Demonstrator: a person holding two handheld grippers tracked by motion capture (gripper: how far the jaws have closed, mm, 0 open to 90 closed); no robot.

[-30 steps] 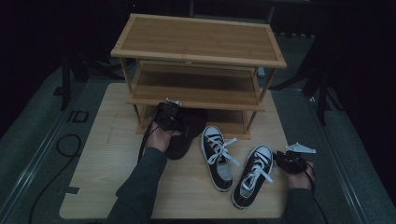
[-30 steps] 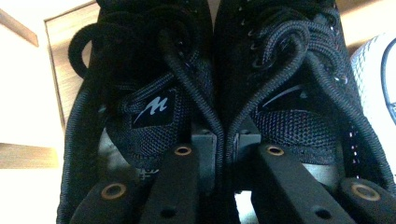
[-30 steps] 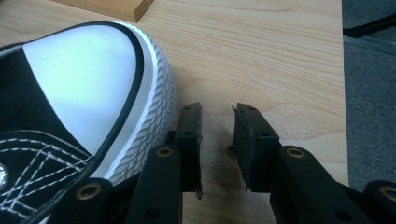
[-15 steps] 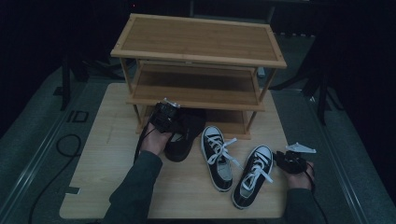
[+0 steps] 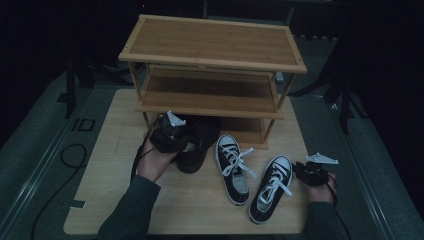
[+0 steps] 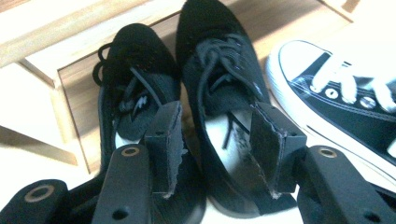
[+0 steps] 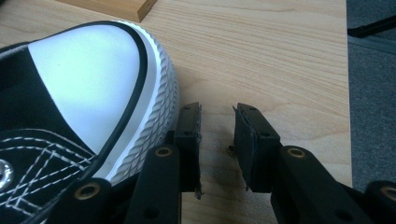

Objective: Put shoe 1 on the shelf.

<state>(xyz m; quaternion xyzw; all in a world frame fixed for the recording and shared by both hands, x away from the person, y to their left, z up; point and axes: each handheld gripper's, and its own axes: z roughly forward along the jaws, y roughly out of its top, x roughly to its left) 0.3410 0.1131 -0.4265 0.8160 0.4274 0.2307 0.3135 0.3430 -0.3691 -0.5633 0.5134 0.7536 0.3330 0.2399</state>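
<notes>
My left gripper straddles a black shoe's heel wall, jaws spread, to shelve it; right gripper waits, jaws parted.

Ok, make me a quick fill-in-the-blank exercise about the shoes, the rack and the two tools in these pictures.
1. The left tool has its jaws around the heel of a ____ shoe.
2. The right tool is ____, beside a white-toed sneaker.
3. The wooden rack has ____ shelves.

Missing words: black; open; three
</notes>
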